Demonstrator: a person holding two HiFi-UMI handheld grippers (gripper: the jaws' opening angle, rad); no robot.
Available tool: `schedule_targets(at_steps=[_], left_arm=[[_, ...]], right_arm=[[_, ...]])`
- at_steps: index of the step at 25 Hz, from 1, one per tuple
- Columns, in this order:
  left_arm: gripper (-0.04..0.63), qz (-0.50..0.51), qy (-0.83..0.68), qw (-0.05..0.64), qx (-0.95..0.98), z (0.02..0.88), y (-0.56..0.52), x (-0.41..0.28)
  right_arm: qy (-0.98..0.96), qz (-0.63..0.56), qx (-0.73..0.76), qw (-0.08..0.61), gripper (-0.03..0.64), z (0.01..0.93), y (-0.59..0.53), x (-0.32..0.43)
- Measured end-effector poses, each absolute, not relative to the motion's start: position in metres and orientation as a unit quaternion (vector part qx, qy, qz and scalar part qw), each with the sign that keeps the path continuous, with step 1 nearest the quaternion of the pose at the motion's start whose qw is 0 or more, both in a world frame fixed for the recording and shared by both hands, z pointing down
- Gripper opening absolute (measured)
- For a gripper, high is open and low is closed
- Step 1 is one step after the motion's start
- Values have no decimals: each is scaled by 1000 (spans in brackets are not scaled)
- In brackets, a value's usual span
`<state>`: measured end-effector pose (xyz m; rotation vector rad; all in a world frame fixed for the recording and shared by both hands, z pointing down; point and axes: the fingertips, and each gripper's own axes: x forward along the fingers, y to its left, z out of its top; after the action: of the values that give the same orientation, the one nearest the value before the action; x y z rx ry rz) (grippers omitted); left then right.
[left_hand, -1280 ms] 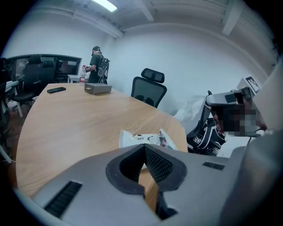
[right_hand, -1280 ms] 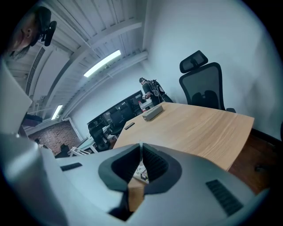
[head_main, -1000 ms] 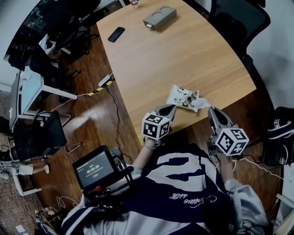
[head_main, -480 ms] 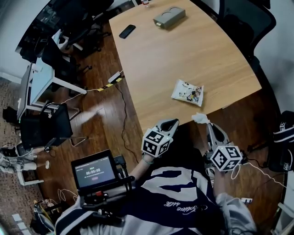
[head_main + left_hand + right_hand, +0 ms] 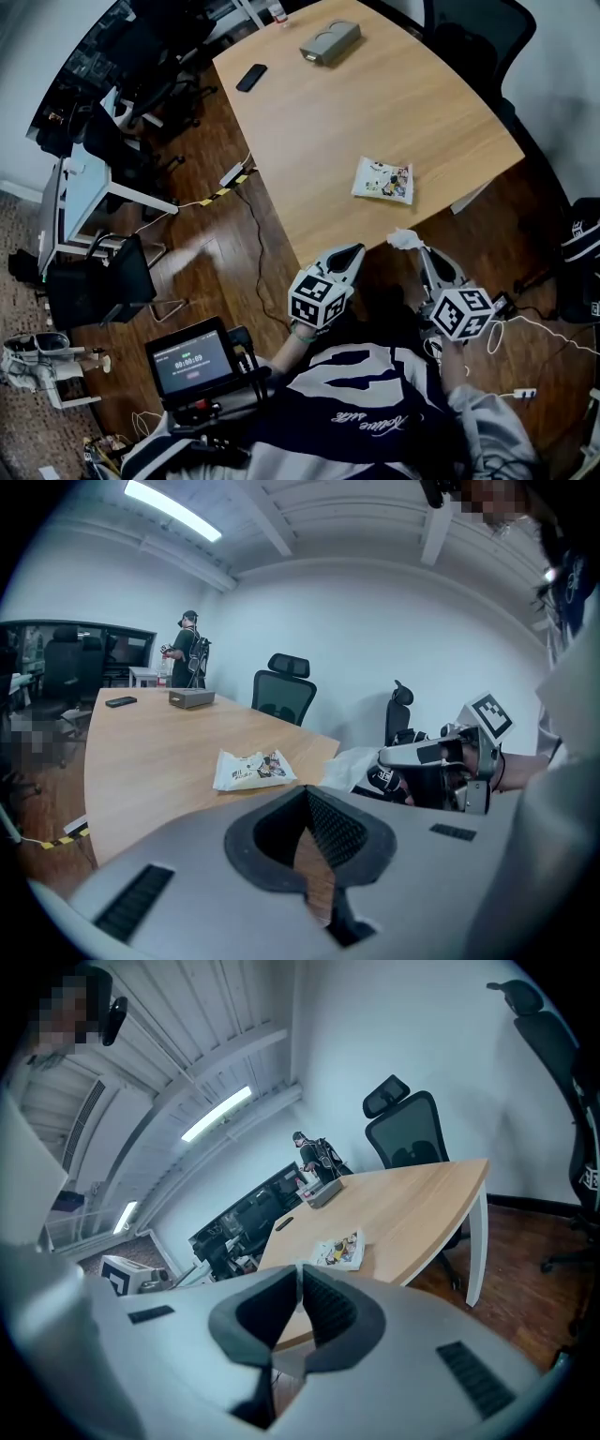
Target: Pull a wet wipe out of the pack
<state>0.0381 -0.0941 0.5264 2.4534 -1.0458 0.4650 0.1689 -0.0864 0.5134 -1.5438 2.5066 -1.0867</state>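
while left tool [image 5: 354, 250] clenches nothing, right tool [image 5: 419, 250] grips wipe [image 5: 403, 239] pointing toward the pack [image 5: 382, 180].

The upper middle of the head view is being filled by a light wooden table with a rounded edge [image 5: 375, 103], and a dark brown plank floor [image 5: 525, 211] is being shown around it. A black high-backed office chair [image 5: 478, 37] is being seen at the table's far side, in the upper right. At the left of the frame, a pale desk on white legs [image 5: 70, 187] is being flanked by black swivel chairs [image 5: 98, 281]. A yellow-and-black striped cable strip [image 5: 217, 193] is being seen lying on the floor beside the table. In the left gripper view, plain white walls [image 5: 375, 630] are being lit by a long ceiling light strip [image 5: 173, 511] in the upper left, and a dark glass partition [image 5: 75, 649] is being shown at the left edge.
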Motion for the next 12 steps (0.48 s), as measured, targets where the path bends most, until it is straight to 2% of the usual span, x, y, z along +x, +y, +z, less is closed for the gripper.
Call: schedule_targets(at_steps=[6,12], left_arm=[[3,152,-359,199,899,497,-63,-1],[3,134,-376,213,892,493,-11,-87]], right_arm=[[795,-329,-509,12,15,480,-60,130],[783,-335,-523,20,15,479,-18,68]])
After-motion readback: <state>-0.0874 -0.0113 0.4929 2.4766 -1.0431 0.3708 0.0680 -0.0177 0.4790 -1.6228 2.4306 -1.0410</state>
